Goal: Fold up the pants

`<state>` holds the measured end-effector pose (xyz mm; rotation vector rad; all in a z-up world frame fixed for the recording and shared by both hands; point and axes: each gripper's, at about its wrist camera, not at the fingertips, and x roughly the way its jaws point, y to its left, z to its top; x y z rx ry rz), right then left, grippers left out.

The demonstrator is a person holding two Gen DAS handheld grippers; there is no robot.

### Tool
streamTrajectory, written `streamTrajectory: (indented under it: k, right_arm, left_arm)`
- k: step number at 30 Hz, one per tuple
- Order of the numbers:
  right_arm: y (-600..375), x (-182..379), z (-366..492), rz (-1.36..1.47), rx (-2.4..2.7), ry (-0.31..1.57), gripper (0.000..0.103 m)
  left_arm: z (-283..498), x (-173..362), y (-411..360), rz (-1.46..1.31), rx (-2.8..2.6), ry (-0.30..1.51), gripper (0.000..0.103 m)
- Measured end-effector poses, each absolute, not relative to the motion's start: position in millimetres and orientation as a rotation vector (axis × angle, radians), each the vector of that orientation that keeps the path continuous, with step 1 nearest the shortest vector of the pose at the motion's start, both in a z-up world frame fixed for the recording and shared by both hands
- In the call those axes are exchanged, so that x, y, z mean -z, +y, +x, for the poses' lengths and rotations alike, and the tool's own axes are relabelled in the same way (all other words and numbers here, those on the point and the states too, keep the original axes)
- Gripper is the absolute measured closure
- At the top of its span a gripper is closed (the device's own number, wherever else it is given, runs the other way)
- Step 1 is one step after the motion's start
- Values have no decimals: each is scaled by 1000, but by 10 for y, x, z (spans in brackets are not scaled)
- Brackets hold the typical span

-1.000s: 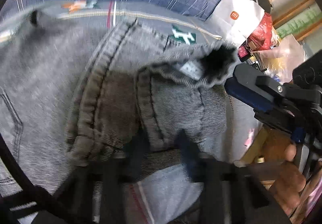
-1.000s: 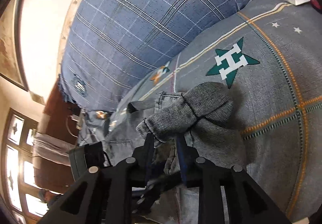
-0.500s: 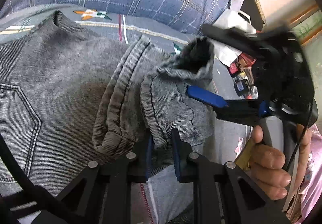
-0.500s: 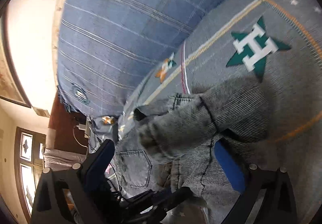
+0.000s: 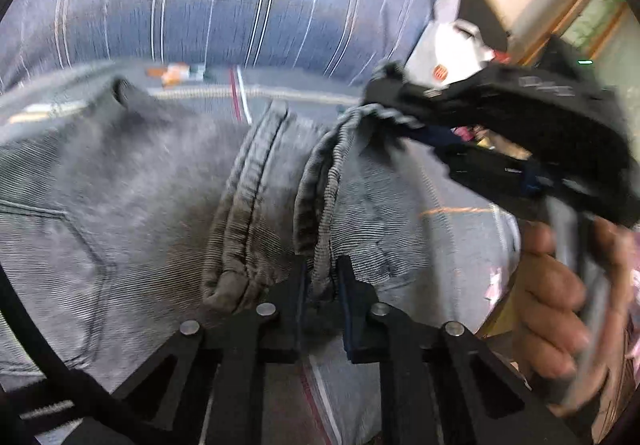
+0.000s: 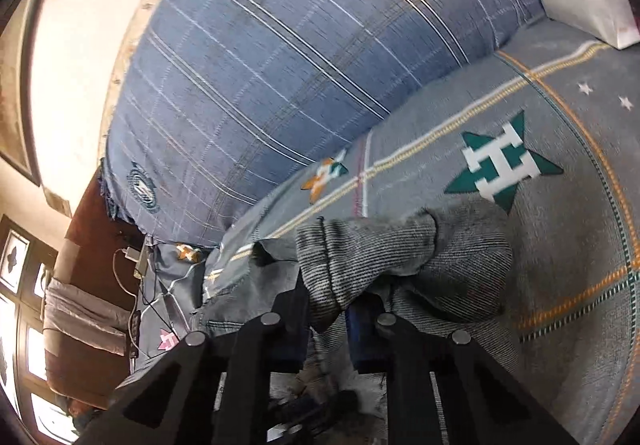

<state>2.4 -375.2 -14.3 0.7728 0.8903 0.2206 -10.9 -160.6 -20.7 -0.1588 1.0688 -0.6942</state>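
- The left gripper has just been closing; its jaws pinch a ribbed hem of the pants.
- The right gripper has also just been closing, clamped on another pants cuff.
- The pants spread ahead of both grippers across the bed.
- A hand holds the right gripper, to the right of the left one.

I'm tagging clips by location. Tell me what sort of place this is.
Most likely a bedroom: grey pants lie on a bed sheet printed with stars, with a big blue plaid quilt piled behind against the wall.
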Motion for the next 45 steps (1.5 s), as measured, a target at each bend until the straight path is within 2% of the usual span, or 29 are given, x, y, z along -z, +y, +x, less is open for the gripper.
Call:
streamTrajectory:
  k: [8, 11, 13, 16, 19, 21, 22, 23, 25, 29, 33, 34, 35, 38, 39, 41, 45]
  right_arm:
    - [-3357, -3, 279, 783, -349, 956, 88]
    - [-3352, 197, 409, 808, -308, 982, 87]
    - [-3402, 472, 487, 791, -240, 1079, 87]
    - [-3511, 651, 438, 836, -229, 1152, 87]
    - [-3580, 507, 375, 809, -223, 1105, 85]
    - [-3605, 398, 345, 772, -201, 1077, 65]
    - [-3601, 359, 335, 755, -198, 1069, 34]
    - [-3611, 340, 312, 759, -207, 1053, 25]
    - [-3665, 289, 246, 821, -261, 1005, 25]
    - [-3616, 88, 100, 790, -281, 895, 25]
    - [-3504, 256, 145, 773, -281, 964, 25]
    - [-3493, 287, 147, 759, -269, 979, 26]
    - [-3478, 309, 154, 726, -240, 994, 26]
    - [-3425, 374, 187, 647, -180, 1039, 33]
    - [-3435, 413, 192, 636, -164, 1056, 35]
    - [-3431, 476, 201, 613, -132, 1088, 51]
    - [-3381, 472, 217, 584, -160, 1090, 53]
  left_arm:
    - [-162, 126, -1154, -207, 635, 1033, 90]
    - [-21, 423, -1186, -256, 712, 1155, 87]
    - [0, 589, -1214, -297, 751, 1218, 85]
    - [-35, 663, -1225, -308, 761, 1219, 80]
    - [-45, 594, -1193, -324, 798, 1201, 64]
    - [-63, 533, -1160, -311, 784, 1177, 62]
    - [-75, 497, -1136, -307, 774, 1168, 58]
    - [-66, 472, -1124, -305, 773, 1158, 49]
    - [-132, 381, -1051, -290, 750, 1116, 39]
    - [1, 385, -1110, -238, 660, 1151, 37]
    - [182, 623, -1320, -218, 636, 1250, 39]
    - [190, 635, -1353, -217, 636, 1250, 55]
    - [191, 637, -1386, -216, 637, 1259, 77]
    - [156, 604, -1389, -218, 623, 1262, 90]
    - [108, 563, -1338, -254, 646, 1261, 90]
    - [-5, 496, -1238, -281, 667, 1244, 90]
    - [-50, 642, -1247, -228, 625, 1259, 89]
